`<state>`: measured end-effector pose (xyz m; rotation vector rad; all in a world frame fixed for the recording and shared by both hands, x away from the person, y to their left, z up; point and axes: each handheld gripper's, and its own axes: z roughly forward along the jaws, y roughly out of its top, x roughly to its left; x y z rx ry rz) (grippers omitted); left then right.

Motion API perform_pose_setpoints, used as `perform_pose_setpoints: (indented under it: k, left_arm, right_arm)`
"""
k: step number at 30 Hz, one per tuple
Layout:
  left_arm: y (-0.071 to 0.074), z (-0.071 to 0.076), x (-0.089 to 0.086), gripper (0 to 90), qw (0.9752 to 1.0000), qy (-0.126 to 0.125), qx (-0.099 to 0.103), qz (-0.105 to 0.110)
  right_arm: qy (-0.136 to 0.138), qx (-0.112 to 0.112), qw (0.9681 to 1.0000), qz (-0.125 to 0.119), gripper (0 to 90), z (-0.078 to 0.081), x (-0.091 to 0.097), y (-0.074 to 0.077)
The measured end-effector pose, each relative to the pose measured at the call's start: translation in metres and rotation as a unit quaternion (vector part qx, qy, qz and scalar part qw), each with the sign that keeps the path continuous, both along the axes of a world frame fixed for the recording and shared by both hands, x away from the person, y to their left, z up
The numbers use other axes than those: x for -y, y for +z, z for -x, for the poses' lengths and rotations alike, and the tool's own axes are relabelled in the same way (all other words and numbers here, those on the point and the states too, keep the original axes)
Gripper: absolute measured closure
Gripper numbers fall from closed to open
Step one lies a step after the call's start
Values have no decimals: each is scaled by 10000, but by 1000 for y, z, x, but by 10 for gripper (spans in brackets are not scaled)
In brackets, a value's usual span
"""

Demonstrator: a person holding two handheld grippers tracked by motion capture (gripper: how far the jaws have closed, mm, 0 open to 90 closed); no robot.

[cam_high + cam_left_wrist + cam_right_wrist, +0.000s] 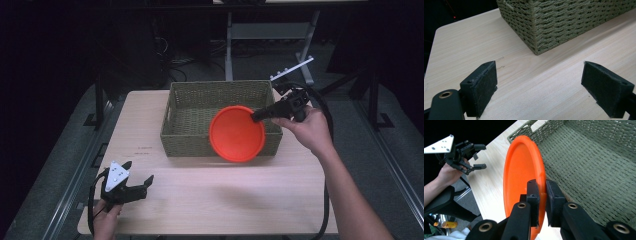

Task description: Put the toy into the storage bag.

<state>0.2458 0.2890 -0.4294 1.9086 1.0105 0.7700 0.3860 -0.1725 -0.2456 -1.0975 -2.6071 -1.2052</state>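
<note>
Left claw (134,181) idle at the near counter (210,195) edge; orange plate (237,133) held over the basket (195,107).

At the near left, the left claw hovers low over the counter with its jaws spread wide and nothing between them. Mid-frame, the plate hangs tilted on edge, partly over the basket's front wall and right half, clear of the counter. At the right, the right claw (255,117) pinches the plate's rim, one pad on each face, jaws narrow around the thin lip. The plate looks like light, stiff plastic, smooth enough to swivel in a one-point pinch; I judge the rim the only practical hold, taken deep, since the broad disc offers no other edge.
</note>
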Motion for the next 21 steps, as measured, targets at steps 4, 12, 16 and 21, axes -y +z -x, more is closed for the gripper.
perform_pose_setpoints:
  k: [4, 12, 16, 21]
  left_arm:
    - [0, 0, 0, 128, 10000, 17, 14, 45]
    - [0, 0, -1, 128, 10000, 17, -15, 17]
    - [0, 0, -1, 128, 10000, 21, -13, 22]
    - [1, 0, -1, 128, 10000, -11, -28, -50]
  right_arm:
    - [-21, -27, 10000, -36, 819, -4, -2, 2]
    - [-133, -35, 9999, -98, 819, -18, -4, 10]
    - [-162, -26, 9998, -124, 819, -23, -4, 12]
    - [-229, -72, 9996, -177, 819, -30, -3, 11]
